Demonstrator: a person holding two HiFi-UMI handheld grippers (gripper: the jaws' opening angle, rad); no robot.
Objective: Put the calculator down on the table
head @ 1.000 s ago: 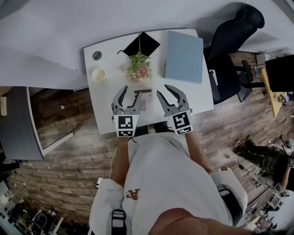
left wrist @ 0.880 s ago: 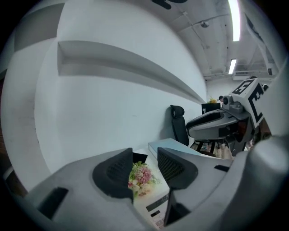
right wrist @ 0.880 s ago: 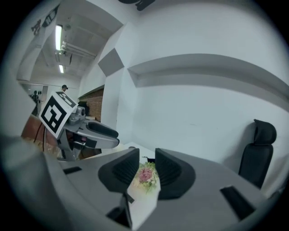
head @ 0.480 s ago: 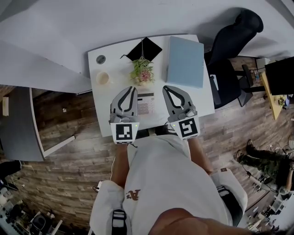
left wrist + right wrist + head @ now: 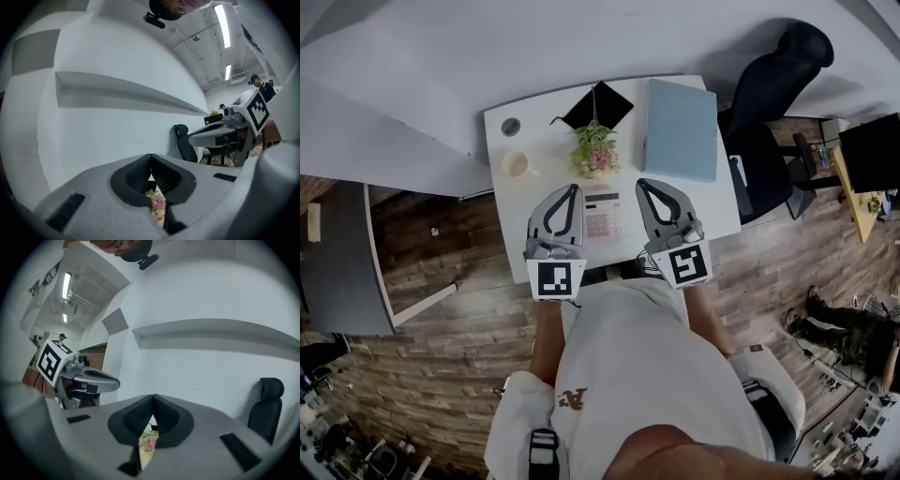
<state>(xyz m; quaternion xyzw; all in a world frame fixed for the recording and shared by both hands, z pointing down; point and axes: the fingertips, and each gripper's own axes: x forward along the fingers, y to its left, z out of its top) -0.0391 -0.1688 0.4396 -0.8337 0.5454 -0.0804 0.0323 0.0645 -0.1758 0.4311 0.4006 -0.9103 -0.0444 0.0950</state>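
Observation:
A pale calculator lies flat on the white table, near its front edge. It sits between my two grippers and neither touches it. My left gripper hovers above the table just left of the calculator. Its jaws have just been closing and are now shut on nothing. Just right of the calculator hovers my right gripper, also shut and empty. In the left gripper view the left gripper's pads meet. In the right gripper view the right gripper's pads meet too. Both views look level toward a white wall.
A potted flower stands just behind the calculator. Farther back lie a black square object and a blue folder. A cup stands at the left. A black office chair is off the table's right end.
Both grippers stood open on either side of the calculator a second ago. They have shut and lifted away from the table, and the calculator stays lying there.

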